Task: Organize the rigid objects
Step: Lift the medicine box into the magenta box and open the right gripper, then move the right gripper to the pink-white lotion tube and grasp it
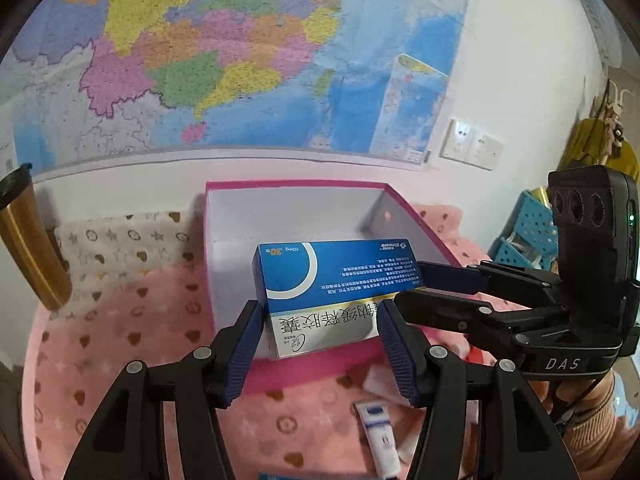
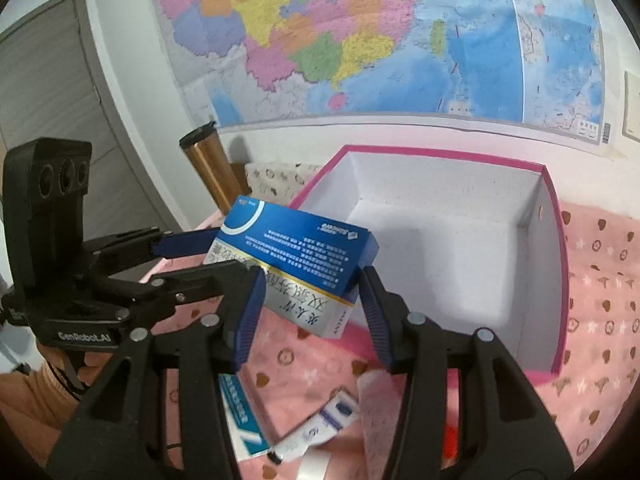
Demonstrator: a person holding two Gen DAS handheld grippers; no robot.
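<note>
A blue and white medicine box (image 1: 340,272) (image 2: 296,248) hangs in the air, tilted, at the near left corner of an open pink storage box (image 1: 296,184) (image 2: 440,152) with a white inside. My left gripper (image 1: 319,312) is shut on one end of the medicine box, its blue pads pressing both sides. The right gripper (image 2: 311,280) grips the other end the same way. Each gripper also shows in the other's view, the right gripper (image 1: 414,284) coming in from the right and the left gripper (image 2: 228,254) from the left.
A pink patterned blanket (image 1: 120,340) covers the surface. Below the grippers lie a white ointment tube (image 1: 380,436) (image 2: 320,428) and a teal packet (image 2: 240,420). A gold tumbler (image 1: 28,240) (image 2: 212,168) stands at the left by the wall. A blue basket (image 1: 528,232) sits far right.
</note>
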